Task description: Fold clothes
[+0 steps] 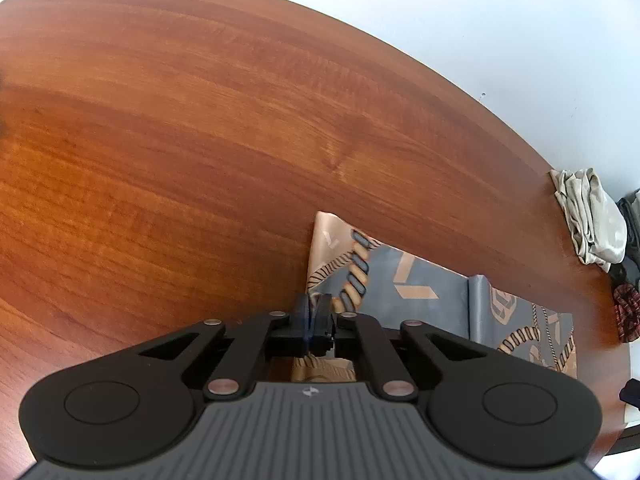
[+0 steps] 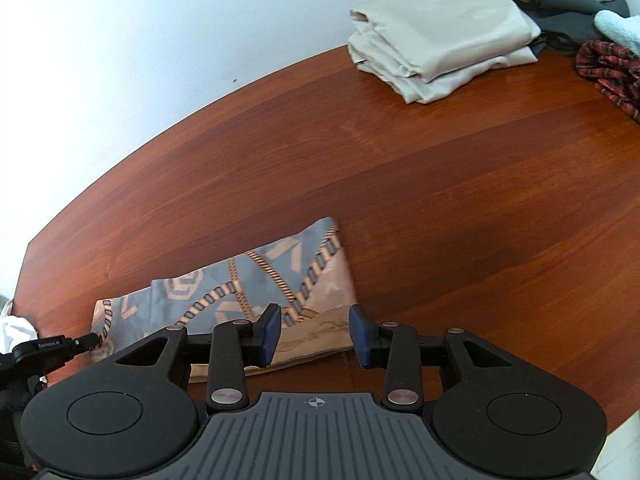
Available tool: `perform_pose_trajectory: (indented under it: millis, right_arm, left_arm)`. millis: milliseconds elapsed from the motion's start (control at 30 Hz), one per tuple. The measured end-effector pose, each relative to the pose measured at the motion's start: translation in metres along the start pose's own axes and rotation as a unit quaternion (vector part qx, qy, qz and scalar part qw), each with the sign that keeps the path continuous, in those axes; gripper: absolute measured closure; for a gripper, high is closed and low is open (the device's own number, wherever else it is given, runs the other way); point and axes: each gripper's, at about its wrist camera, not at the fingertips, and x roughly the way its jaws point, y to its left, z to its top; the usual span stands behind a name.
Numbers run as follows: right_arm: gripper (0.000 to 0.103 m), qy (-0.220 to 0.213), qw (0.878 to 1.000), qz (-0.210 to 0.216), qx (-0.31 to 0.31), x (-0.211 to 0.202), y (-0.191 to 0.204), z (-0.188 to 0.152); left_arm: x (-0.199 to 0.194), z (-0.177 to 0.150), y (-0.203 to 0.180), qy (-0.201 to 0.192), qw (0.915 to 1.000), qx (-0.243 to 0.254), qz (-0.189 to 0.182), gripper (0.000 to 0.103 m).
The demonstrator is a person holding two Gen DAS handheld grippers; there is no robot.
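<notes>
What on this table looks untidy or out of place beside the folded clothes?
The red plaid cloth at the right edge of the table lies crumpled, while the beige stack next to it is folded flat. The patterned scarf is folded.

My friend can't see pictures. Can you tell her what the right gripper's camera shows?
The right gripper hangs open over one end of a folded grey-and-tan patterned cloth on a reddish wooden table. Far off sit folded cream fabric, dark clothes and red plaid cloth.

The left gripper [image 1: 314, 322] hides the patterned cloth's [image 1: 400, 280] near corner. The plaid garment [image 2: 612, 74] and dark clothes [image 2: 560, 4] run off the frame's right edge.
</notes>
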Motion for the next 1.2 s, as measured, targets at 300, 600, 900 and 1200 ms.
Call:
perform_pose_trajectory:
  millis: [300, 600, 900, 1200]
  right_arm:
    - [0.063, 0.014, 1.000, 0.005, -0.010, -0.003, -0.033, 0.007]
    - [0.063, 0.014, 1.000, 0.021, -0.016, 0.001, -0.069, 0.027]
    - [0.063, 0.018, 0.999, 0.035, -0.007, 0.008, -0.108, 0.042]
    - [0.063, 0.020, 0.999, 0.037, 0.001, 0.007, -0.144, 0.050]
  left_arm:
    - [-0.023, -0.007, -0.023, -0.068, 0.9971, -0.034, 0.009, 0.100]
    - [-0.048, -0.015, -0.090, -0.101, 0.9945, -0.026, -0.007, 0.100]
    - [-0.049, -0.032, -0.165, -0.097, 0.9948, 0.015, -0.030, 0.100]
    - [-0.032, -0.052, -0.212, -0.076, 0.9956, 0.039, -0.038, 0.100]
